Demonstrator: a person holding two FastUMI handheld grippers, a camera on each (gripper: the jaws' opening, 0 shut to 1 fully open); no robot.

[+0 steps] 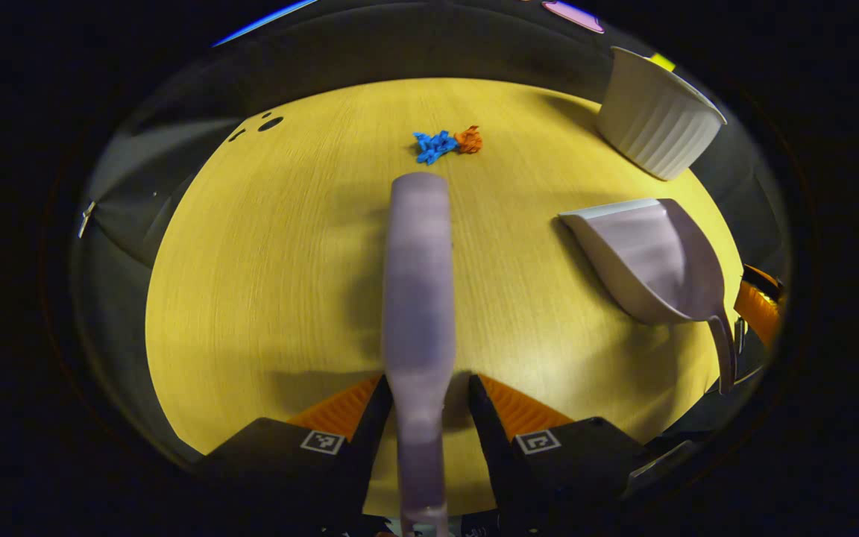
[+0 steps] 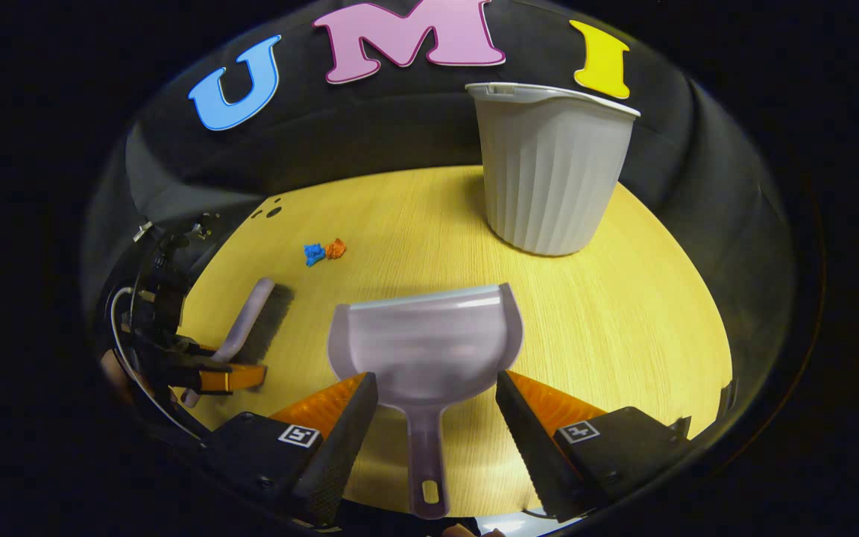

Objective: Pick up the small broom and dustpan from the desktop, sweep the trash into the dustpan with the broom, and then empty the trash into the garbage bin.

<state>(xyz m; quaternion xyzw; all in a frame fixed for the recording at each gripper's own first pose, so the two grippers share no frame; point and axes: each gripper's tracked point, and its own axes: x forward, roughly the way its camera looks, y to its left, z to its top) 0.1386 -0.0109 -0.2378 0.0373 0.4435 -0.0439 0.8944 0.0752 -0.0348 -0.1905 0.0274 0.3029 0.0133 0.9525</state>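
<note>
A pale purple small broom [image 1: 418, 283] lies lengthwise on the yellow table, its handle running between the fingers of my left gripper [image 1: 429, 391]. The left finger touches the handle and a narrow gap shows on the right, so the gripper is open. In the right gripper view the broom [image 2: 247, 321] lies at the left with the left gripper [image 2: 213, 369] at its handle. A purple dustpan [image 2: 426, 343] rests on the table, its handle between the wide-open fingers of my right gripper [image 2: 437, 388], untouched. Blue and orange crumpled trash [image 1: 444, 143] lies beyond the broom's tip.
A white ribbed garbage bin [image 2: 552, 171] stands upright at the table's far side, behind the dustpan [image 1: 646, 257]. The table [image 1: 265, 283] has small dark holes [image 1: 269, 123] near its far left edge. The trash [image 2: 323, 251] lies left of the bin.
</note>
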